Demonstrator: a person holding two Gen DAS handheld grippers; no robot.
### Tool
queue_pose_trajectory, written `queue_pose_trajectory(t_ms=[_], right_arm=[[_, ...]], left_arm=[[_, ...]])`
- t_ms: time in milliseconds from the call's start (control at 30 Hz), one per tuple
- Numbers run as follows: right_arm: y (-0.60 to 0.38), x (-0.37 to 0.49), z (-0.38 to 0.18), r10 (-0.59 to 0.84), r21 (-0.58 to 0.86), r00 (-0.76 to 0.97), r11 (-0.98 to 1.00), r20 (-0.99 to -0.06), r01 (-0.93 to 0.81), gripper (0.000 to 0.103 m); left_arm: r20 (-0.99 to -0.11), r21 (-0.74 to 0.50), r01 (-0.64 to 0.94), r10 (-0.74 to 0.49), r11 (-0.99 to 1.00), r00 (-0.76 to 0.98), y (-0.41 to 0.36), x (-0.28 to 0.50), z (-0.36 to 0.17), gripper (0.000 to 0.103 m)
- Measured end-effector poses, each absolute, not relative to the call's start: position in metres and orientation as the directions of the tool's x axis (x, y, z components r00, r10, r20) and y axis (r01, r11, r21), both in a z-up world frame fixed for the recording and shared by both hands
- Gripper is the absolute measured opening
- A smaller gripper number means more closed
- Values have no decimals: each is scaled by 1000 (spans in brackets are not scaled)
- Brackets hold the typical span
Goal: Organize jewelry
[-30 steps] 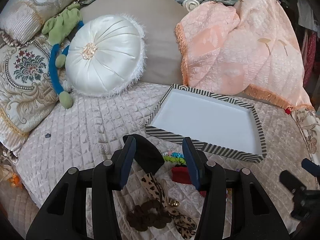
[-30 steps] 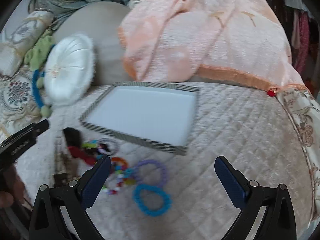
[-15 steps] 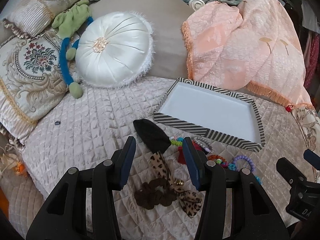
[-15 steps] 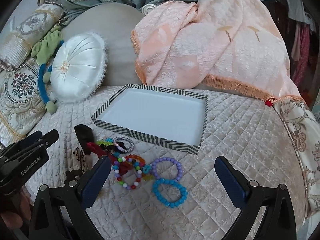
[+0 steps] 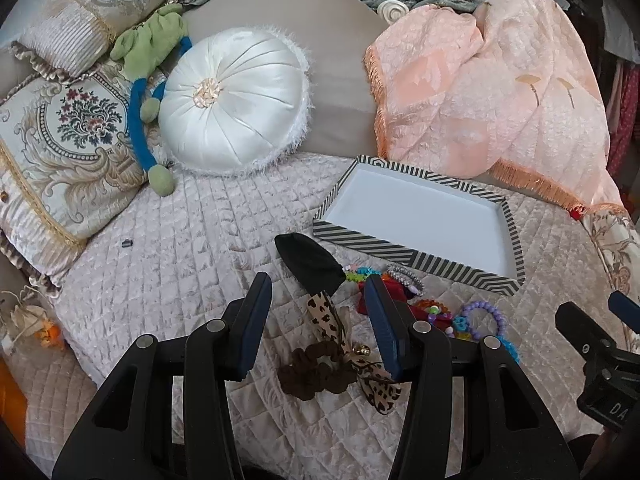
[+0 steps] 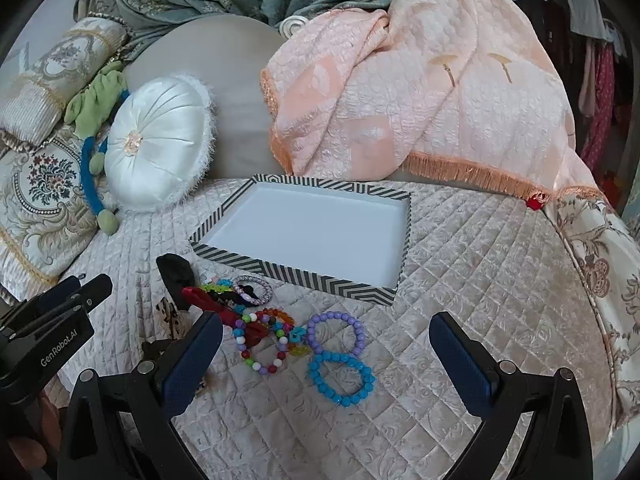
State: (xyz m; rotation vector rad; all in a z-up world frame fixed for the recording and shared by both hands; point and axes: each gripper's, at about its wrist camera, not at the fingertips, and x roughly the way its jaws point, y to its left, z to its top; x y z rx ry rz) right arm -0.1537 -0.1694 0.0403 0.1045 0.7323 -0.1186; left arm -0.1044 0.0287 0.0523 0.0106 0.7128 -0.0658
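Right wrist view shows nothing sorted yet; the shallow black-and-white striped tray [image 6: 404, 240] lies empty at twelve o'clock; the loose plastic bead bracelets [image 6: 340, 376] wait just below it; right gripper [image 6: 326, 354] and left gripper [image 5: 318, 320] both gape, holding nothing.

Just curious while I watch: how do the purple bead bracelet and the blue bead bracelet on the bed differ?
Colour: the purple bracelet is pale lilac, while the blue bracelet is bright turquoise.
Place: the purple bracelet lies nearer the striped tray; the blue bracelet lies nearer the camera.
Neighbours: the purple bracelet sits right beside the multicoloured bead pile; the blue bracelet lies a little clear of it.
Both are closed rings of round beads, lying flat on the quilt, outside the tray.
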Motion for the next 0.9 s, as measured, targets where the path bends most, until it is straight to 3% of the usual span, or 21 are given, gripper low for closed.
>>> queue_pose_trajectory(t_ms=[200,333,900], right_arm=[[-170,-158,42,-63,67,740,987,-669,145,102],[-170,-160,40,-57,78,740,986,-671,146,102],[-169,-159,37,-55,76,730,987,-681,145,102]], left_arm=[[-648,-9,65,-55,998,760,28,-109,56,48],[-642,-19,63,-61,998,764,29,-112,57,58],[-655,-28,60,-64,998,753,32,-109,53,58]])
